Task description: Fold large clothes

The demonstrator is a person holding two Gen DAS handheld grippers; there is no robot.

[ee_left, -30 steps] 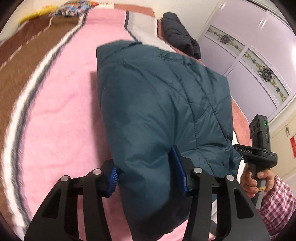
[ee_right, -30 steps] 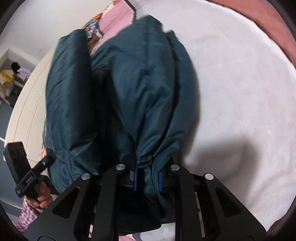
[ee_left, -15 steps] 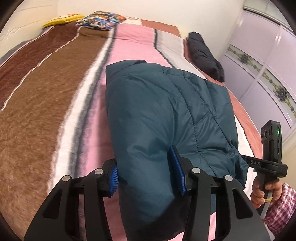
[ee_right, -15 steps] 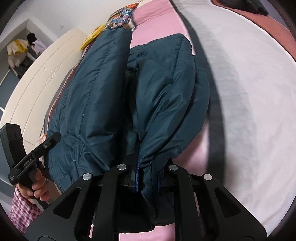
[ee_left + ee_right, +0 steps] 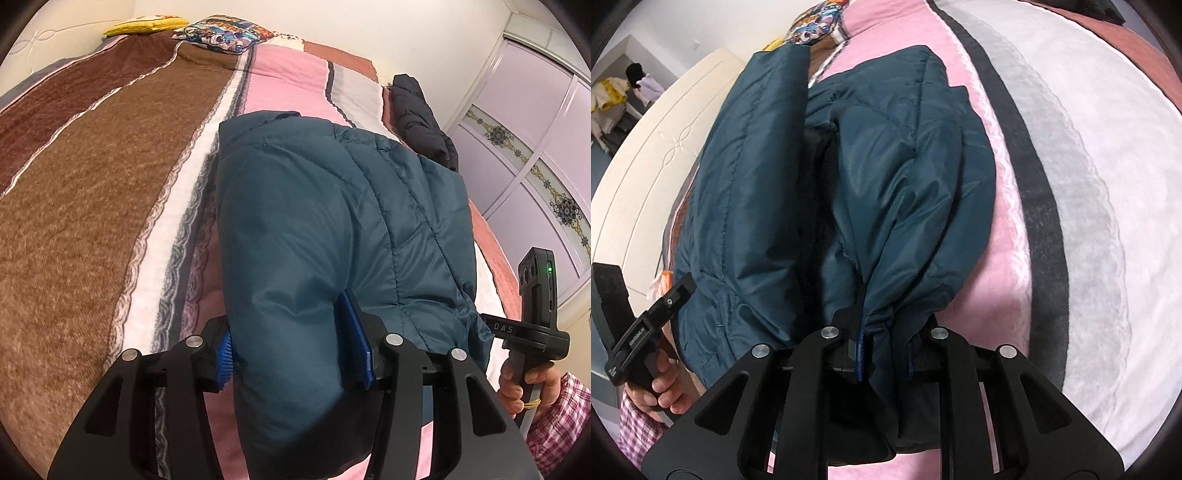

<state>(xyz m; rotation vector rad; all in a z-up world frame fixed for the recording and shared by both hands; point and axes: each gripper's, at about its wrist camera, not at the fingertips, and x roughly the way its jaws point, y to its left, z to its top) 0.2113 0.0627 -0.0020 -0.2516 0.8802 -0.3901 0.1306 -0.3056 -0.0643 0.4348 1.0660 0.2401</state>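
Observation:
A teal quilted puffer jacket lies folded lengthwise on a striped blanket. My left gripper is shut on a thick padded fold at the jacket's near left end, its blue pads pressed into the fabric. My right gripper is shut on the gathered hem of the jacket at its near right end. The right gripper also shows in the left wrist view, and the left gripper in the right wrist view. The jacket's near end is lifted; its far end rests on the blanket.
A dark folded garment lies at the bed's far right. A colourful pillow and a yellow one sit at the head. Wardrobe doors stand to the right, a cream headboard to the left.
Both grippers have pulled back toward the near edge with the jacket held; more of the bed shows and the jacket sits farther left on the brown and pink stripes.

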